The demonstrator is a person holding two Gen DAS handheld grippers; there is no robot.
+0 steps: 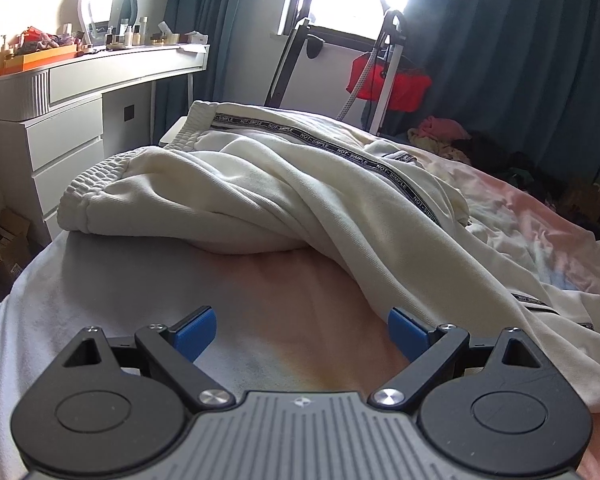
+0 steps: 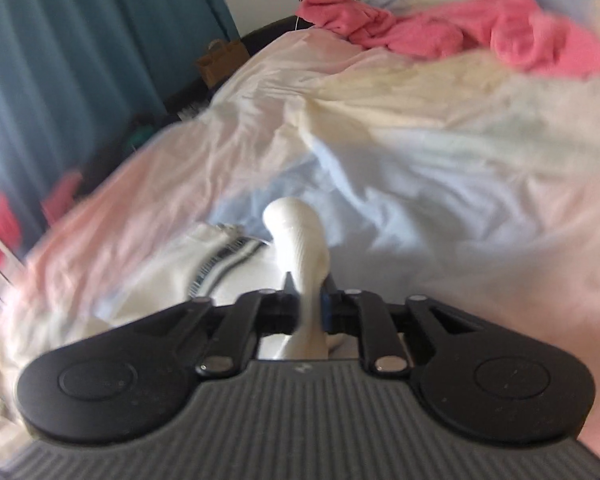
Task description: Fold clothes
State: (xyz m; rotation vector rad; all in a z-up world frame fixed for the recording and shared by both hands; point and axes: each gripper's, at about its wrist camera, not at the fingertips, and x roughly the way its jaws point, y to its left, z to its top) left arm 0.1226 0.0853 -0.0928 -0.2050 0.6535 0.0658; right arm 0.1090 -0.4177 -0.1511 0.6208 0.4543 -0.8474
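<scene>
Bedroom, daylight from a window behind teal curtains (image 1: 520, 60). Landmark — the bed (image 1: 120, 320), covered in pale pink-and-blue bedding. Cream sweatpants (image 1: 260, 184) lie across the bed, elastic waistband toward the white dresser (image 1: 60, 128), a black printed stripe running down the leg. Left gripper (image 1: 302, 332) hovers low over bare bedding just short of the sweatpants; jaws spread wide, blue pads (image 1: 196, 332) empty, the right pad at the edge of the trouser leg. Right gripper (image 2: 310, 300) — view blurred — has its jaws drawn close around a bunched fold of the cream fabric (image 2: 300, 240), which stands up between them; pads appear to pinch it. Farther up the bed, a crumpled pink garment (image 2: 460, 36). Beside the bed, against the curtains, a brown paper bag (image 2: 220, 62).
</scene>
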